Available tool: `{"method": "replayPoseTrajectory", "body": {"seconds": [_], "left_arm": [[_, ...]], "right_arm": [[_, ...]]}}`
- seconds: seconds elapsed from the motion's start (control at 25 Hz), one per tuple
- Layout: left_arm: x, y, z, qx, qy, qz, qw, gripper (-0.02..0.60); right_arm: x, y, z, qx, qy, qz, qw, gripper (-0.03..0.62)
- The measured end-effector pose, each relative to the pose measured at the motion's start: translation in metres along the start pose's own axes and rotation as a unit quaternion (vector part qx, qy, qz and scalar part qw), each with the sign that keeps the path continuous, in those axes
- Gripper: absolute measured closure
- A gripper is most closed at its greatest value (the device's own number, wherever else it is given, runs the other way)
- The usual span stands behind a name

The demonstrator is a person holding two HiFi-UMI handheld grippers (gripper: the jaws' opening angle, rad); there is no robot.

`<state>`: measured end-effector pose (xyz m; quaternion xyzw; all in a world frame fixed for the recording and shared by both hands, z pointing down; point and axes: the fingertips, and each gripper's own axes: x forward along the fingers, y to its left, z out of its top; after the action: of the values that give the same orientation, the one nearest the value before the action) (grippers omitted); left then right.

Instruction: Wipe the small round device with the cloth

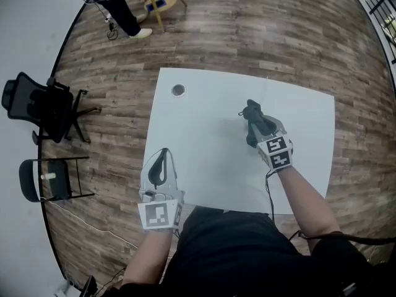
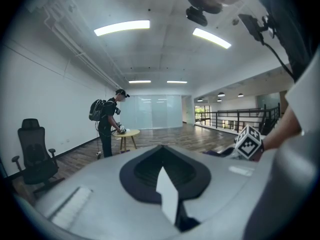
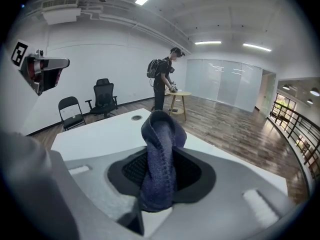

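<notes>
Holding the dark cloth (image 1: 250, 110) over mid-counter in the head view, the right gripper (image 1: 252, 124) is aiming toward the small round device (image 1: 178, 90), which is sitting well apart at the far left corner of the white counter (image 1: 204, 153). The left gripper (image 1: 159, 166) is hanging at the near left edge. In the left gripper view its jaws are meeting on nothing, and the device is not showing. Only the right gripper view is revealing jaws pinching a bunched, upright fold of cloth (image 3: 159, 159), with the device (image 3: 136, 117) ahead. With nothing steadying it, the device is at risk of skidding off that corner under a hard wipe.
</notes>
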<state>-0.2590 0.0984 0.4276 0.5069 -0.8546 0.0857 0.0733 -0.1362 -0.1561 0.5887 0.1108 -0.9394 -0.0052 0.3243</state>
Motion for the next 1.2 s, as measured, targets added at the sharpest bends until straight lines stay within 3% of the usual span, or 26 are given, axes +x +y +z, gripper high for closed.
{"method": "replayPoseTrajectory", "body": {"seconds": [0.16,0.6,0.72,0.88,1.2], "left_arm": [[-0.006,0.001,-0.002,-0.003,-0.003,0.001,1.0,0.577],[-0.019,0.02,0.001,-0.007,-0.003,0.024,0.9997,0.577],[-0.018,0.02,0.003,-0.01,-0.008,0.027,0.9996,0.577],[-0.013,0.011,0.012,-0.003,-0.019,0.021,0.9996,0.577],[-0.016,0.001,0.023,0.009,-0.019,0.02,0.9996,0.577]], "right_arm": [[0.003,0.014,-0.002,-0.007,0.005,0.015,1.0,0.482],[0.02,0.038,-0.052,0.083,0.059,0.053,0.993,0.484],[0.005,0.035,-0.031,0.065,0.025,0.049,0.996,0.484],[-0.019,0.01,0.017,0.019,-0.04,0.014,0.999,0.484],[-0.001,-0.017,0.021,0.009,-0.038,-0.007,0.999,0.482]]}}
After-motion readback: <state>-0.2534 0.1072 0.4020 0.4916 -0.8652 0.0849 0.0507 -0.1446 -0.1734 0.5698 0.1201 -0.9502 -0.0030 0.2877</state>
